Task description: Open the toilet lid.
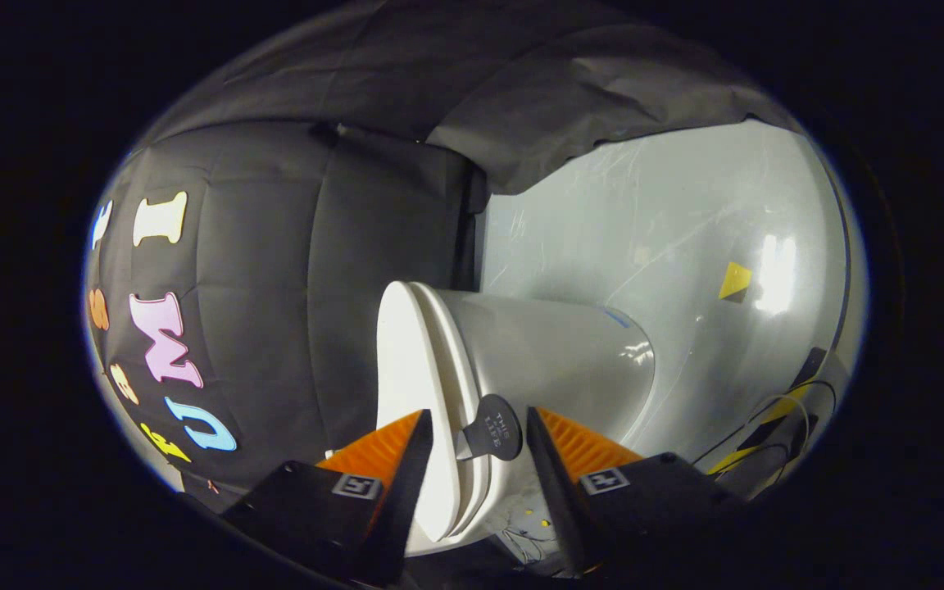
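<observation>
both fingers of my gripper (476, 447) stand wide apart, and i see the toilet lid (406, 385) edge and the seat (460, 385) between them, a dark round tab (495, 428) stuck on there. neither finger presses on anything. beyond the fingers sits the toilet bowl (562, 352), then pale floor (685, 221) with a yellow marker (734, 281) and cables (775, 418).
</observation>
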A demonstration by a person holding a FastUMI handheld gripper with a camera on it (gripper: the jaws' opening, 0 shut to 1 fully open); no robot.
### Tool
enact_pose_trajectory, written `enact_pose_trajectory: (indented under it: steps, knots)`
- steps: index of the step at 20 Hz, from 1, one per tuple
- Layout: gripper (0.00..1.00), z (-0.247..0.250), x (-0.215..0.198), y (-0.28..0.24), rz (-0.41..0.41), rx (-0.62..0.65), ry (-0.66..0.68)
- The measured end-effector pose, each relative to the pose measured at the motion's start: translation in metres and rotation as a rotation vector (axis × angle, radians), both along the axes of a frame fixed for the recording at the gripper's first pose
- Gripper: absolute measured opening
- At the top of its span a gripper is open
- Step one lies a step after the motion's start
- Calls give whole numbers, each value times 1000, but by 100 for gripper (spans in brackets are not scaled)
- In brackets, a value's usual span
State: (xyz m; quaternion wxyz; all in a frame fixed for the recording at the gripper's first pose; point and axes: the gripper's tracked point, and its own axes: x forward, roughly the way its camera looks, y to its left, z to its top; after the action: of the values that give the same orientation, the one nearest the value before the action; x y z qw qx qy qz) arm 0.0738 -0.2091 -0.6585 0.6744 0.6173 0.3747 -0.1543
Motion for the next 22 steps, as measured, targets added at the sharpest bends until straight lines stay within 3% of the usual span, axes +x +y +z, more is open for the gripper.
enact_pose_trajectory:
  steps: [2,3,5,6,10,11,13,22]
  knots:
    - [51,-3,0,1,-23,24,-17]
    - [51,-6,-1,1,-39,29,-12]
    - [26,-8,1,-6,-85,35,-27]
    - [22,-5,3,-7,-92,42,-40]
    - [22,-8,5,-2,-71,20,-57]
    - [22,-19,18,-17,-113,25,-64]
    - [5,-7,13,-4,-112,57,-76]
    - [5,14,13,5,3,-100,-44]
